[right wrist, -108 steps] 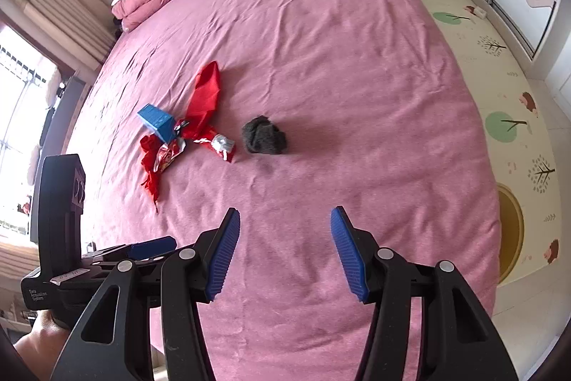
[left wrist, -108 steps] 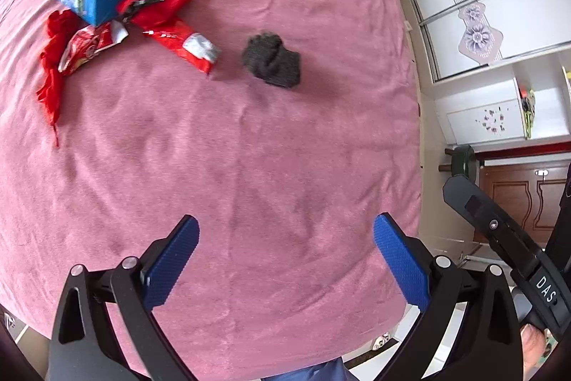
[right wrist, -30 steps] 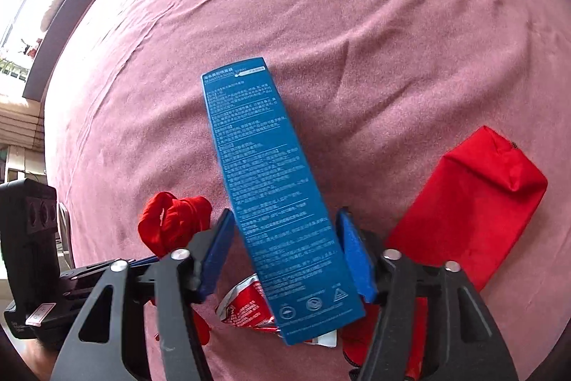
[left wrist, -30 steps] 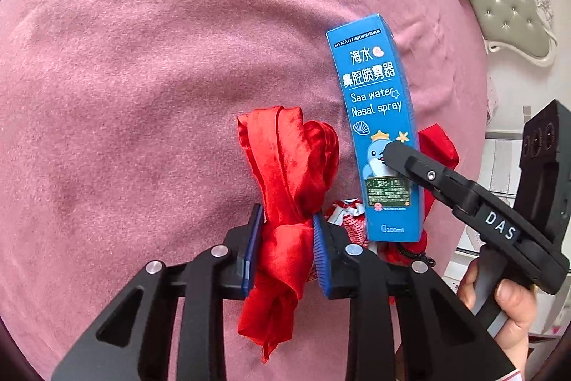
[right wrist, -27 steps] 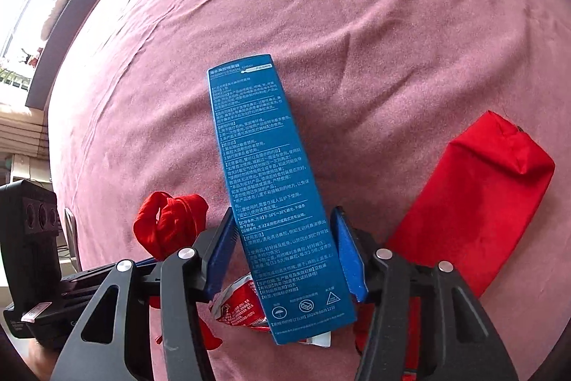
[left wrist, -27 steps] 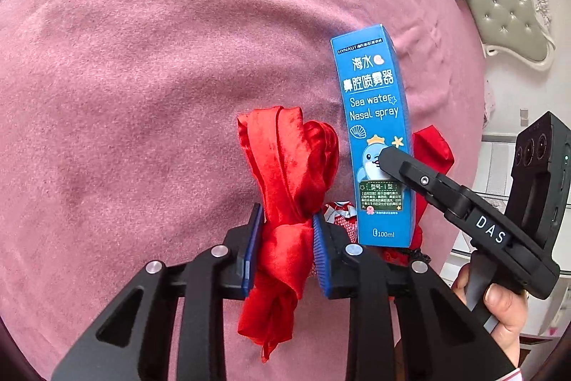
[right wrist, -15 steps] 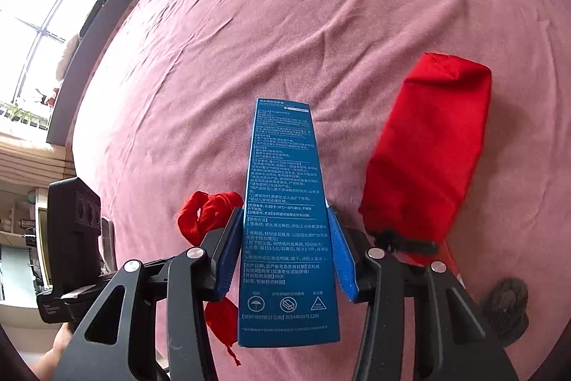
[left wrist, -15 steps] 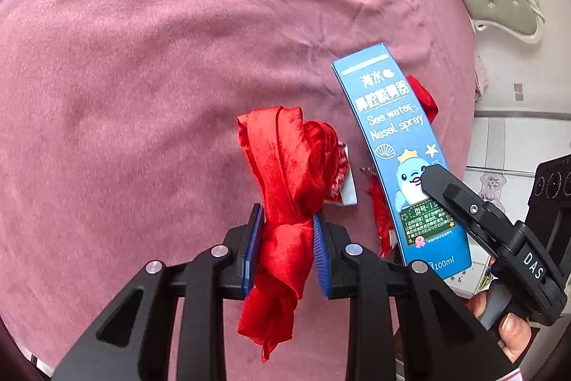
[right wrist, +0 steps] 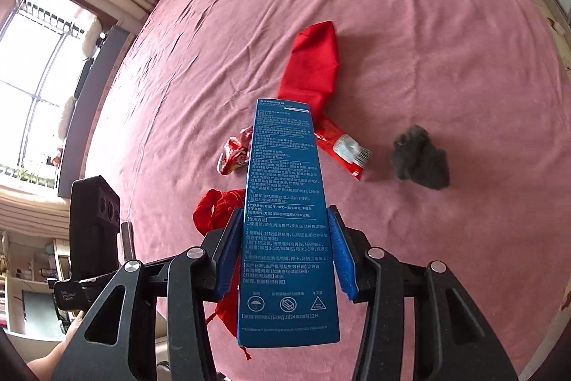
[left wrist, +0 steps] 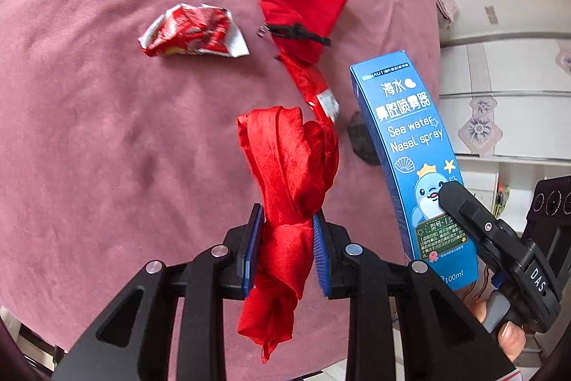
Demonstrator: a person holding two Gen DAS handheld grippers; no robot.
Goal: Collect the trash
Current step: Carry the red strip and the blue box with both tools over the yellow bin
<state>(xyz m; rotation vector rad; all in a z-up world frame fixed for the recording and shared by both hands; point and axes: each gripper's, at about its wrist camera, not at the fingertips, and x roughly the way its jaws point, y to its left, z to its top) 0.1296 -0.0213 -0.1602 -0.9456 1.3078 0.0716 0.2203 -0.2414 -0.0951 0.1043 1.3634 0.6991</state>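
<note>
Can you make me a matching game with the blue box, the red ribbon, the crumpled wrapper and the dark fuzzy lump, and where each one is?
Things:
1. blue box
2. red ribbon
3. crumpled wrapper
4. dark fuzzy lump

Places:
A. lying on the pink bed, right of the long red packet, seen from the right wrist
B. clamped in the left gripper
C. clamped in the right gripper
D. lying on the pink bed, beside the red pouch

Pairs: 1-C, 2-B, 3-D, 4-A
</note>
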